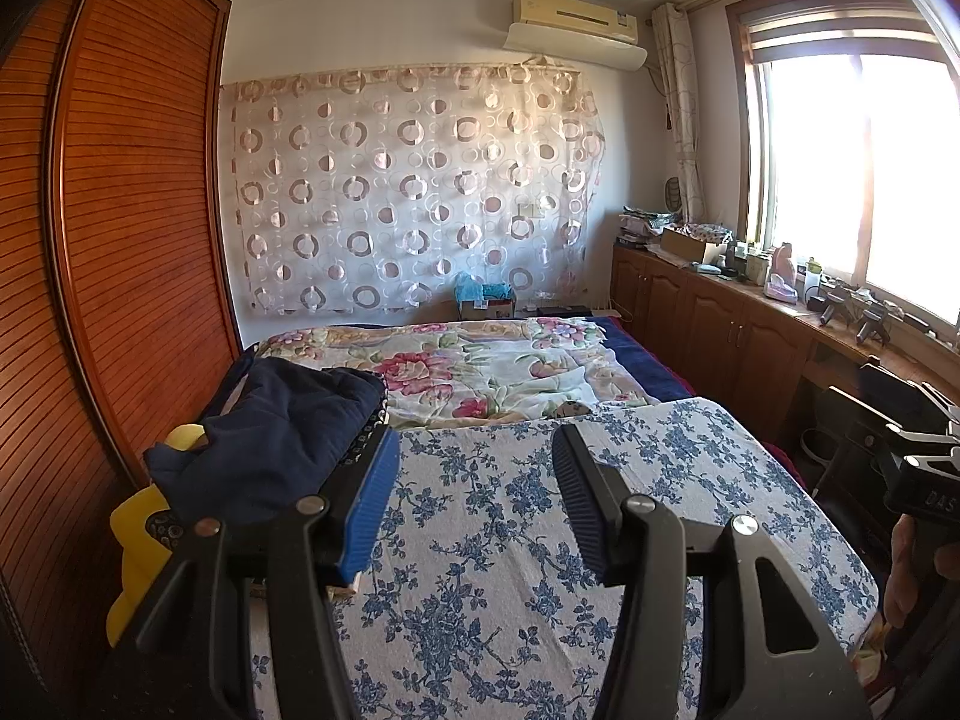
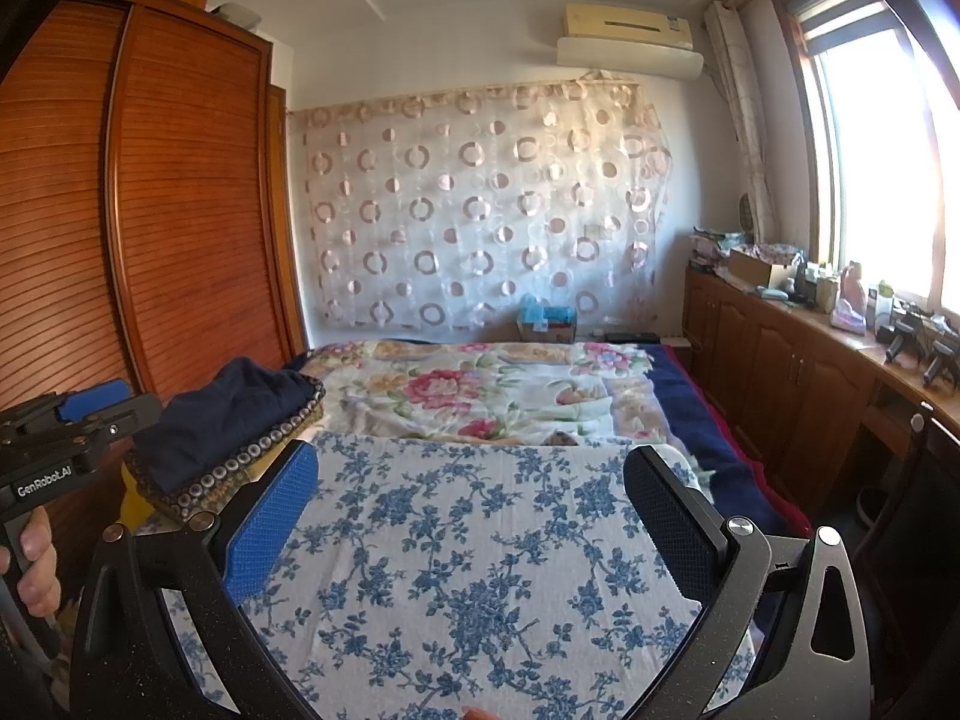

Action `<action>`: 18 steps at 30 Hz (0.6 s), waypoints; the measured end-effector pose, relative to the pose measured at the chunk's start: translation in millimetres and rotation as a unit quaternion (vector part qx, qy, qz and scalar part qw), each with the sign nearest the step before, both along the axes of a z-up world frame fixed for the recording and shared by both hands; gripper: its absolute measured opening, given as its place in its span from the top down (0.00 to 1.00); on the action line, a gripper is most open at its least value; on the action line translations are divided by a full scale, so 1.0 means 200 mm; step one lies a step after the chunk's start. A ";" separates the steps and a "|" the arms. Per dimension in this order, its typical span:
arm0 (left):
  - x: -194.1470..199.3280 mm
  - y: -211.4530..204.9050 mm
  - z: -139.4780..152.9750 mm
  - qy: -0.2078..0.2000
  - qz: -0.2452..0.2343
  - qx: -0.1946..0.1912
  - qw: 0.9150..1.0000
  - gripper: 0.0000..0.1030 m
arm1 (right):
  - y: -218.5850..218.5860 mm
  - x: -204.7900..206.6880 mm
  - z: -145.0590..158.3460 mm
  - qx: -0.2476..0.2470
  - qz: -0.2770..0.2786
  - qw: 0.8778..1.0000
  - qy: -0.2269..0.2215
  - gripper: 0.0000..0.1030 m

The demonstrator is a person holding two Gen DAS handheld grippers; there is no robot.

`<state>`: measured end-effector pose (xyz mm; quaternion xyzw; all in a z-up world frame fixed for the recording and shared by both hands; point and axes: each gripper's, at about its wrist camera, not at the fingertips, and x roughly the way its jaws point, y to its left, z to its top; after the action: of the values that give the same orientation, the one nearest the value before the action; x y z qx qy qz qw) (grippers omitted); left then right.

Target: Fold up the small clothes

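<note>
A pile of dark navy clothes [image 1: 282, 438] lies at the left edge of the bed on a patterned cushion and something yellow [image 1: 141, 546]; the pile also shows in the right wrist view [image 2: 228, 414]. A white cloth with blue flowers [image 1: 510, 540] is spread flat in front, and it also shows in the right wrist view [image 2: 480, 552]. My left gripper [image 1: 474, 480] is open and empty above the cloth, just right of the pile. My right gripper [image 2: 474, 498] is open and empty above the cloth.
A floral quilt [image 1: 480, 366] covers the far bed. A wooden wardrobe [image 1: 120, 240] stands close on the left. Wooden cabinets [image 1: 720, 324] with clutter run along the right under a bright window. A curtain hangs on the back wall.
</note>
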<state>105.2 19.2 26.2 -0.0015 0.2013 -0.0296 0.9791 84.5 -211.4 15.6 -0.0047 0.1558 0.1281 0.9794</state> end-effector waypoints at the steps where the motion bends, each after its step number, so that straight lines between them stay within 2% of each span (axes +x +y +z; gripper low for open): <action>1: 0.00 0.00 0.00 0.001 0.000 0.000 1.000 0.49 | 0.00 0.00 0.00 0.000 0.000 1.000 0.001 0.00; 18: 0.00 0.02 -0.01 -0.001 0.001 0.000 1.000 0.49 | 0.00 0.00 0.01 -0.001 0.000 1.000 0.000 0.00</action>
<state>104.9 22.6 25.0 -0.0018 0.2008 -0.0284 0.9792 84.9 -211.3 17.3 -0.0055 0.1561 0.1284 0.9793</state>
